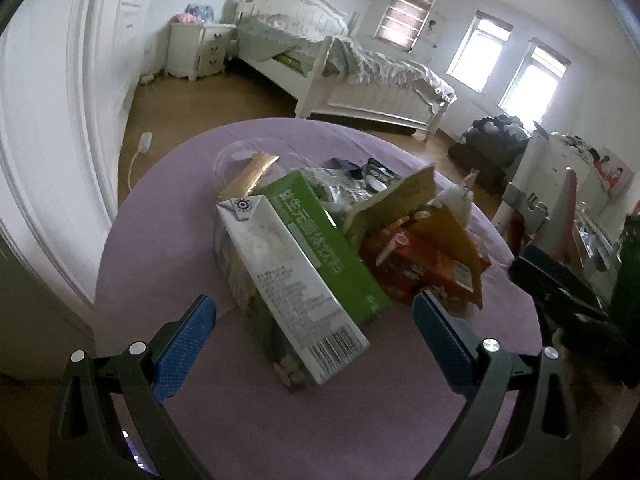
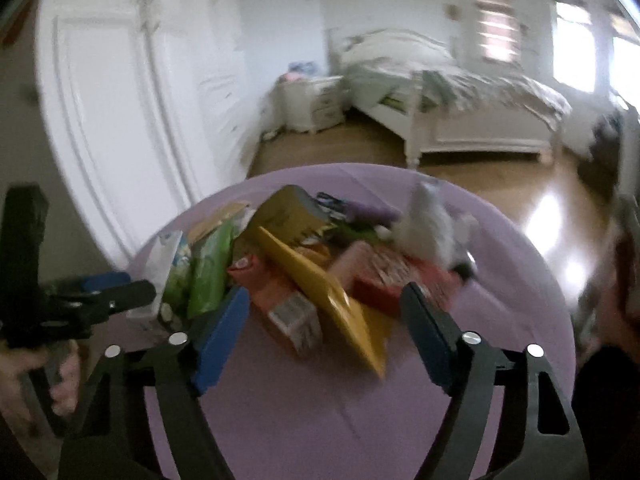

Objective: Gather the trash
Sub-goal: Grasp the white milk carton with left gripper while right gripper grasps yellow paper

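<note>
A heap of trash lies on a round purple table (image 1: pixel 168 248). In the left wrist view a green and white carton (image 1: pixel 296 272) lies at the front of the heap, between the open fingers of my left gripper (image 1: pixel 314 312), with a red box (image 1: pixel 420 264) and a yellow packet (image 1: pixel 460 240) to its right. In the blurred right wrist view my right gripper (image 2: pixel 324 312) is open over the near edge of the heap, above a yellow packet (image 2: pixel 332 304) and an orange box (image 2: pixel 280 300). White crumpled paper (image 2: pixel 428 224) lies at the far right. Neither gripper holds anything.
The table (image 2: pixel 500 340) stands in a bedroom with a white bed (image 1: pixel 360 80), a nightstand (image 1: pixel 196 48) and a white wardrobe (image 1: pixel 60 120). My left gripper shows at the left of the right wrist view (image 2: pixel 100 296). A chair (image 1: pixel 552 216) and clutter stand to the right.
</note>
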`<move>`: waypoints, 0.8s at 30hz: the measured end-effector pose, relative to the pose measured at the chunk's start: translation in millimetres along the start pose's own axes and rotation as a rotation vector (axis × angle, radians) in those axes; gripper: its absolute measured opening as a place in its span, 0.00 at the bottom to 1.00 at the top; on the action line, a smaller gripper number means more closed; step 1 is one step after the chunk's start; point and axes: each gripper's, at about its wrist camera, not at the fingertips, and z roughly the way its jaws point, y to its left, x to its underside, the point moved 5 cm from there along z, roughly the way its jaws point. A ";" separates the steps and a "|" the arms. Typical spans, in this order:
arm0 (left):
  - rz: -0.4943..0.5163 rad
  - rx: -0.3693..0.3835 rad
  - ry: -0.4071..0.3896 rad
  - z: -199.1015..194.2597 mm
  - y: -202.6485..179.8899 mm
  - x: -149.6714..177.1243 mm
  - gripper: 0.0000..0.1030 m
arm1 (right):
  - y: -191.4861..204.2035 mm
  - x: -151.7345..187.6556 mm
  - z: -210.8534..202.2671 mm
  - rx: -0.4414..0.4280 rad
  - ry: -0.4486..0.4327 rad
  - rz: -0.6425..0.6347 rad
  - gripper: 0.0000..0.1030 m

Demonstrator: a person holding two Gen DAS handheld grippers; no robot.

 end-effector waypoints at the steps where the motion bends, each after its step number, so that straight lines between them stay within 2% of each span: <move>1: -0.011 0.005 0.005 2.9 1.9 -1.3 0.92 | 1.4 -3.5 13.6 0.000 0.030 -0.021 0.64; 2: -0.027 0.012 0.012 7.3 4.4 -3.1 0.91 | 1.6 -5.3 23.6 -0.009 0.053 -0.025 0.59; 4: -0.047 0.020 0.032 14.7 8.5 -4.7 0.76 | 2.2 -8.1 46.0 -0.016 0.101 -0.047 0.54; 7: -0.071 0.027 0.062 23.0 18.4 -5.5 0.60 | -1.1 -9.5 69.5 0.020 0.153 -0.089 0.39; 12: -0.091 0.065 0.038 22.7 25.6 -6.8 0.58 | -11.1 -8.6 78.2 -0.053 0.160 0.020 0.31; 17: -0.105 0.102 0.010 18.1 29.0 -7.5 0.51 | -29.3 -8.9 63.9 -0.099 0.145 0.110 0.19; 19: -0.105 0.115 0.003 13.2 30.2 -6.5 0.46 | -35.7 -11.0 48.6 -0.110 0.108 0.155 0.18; 24: -0.082 0.123 -0.012 -2.8 26.8 -5.2 0.44 | -50.7 -14.2 1.2 -0.156 0.002 0.258 0.18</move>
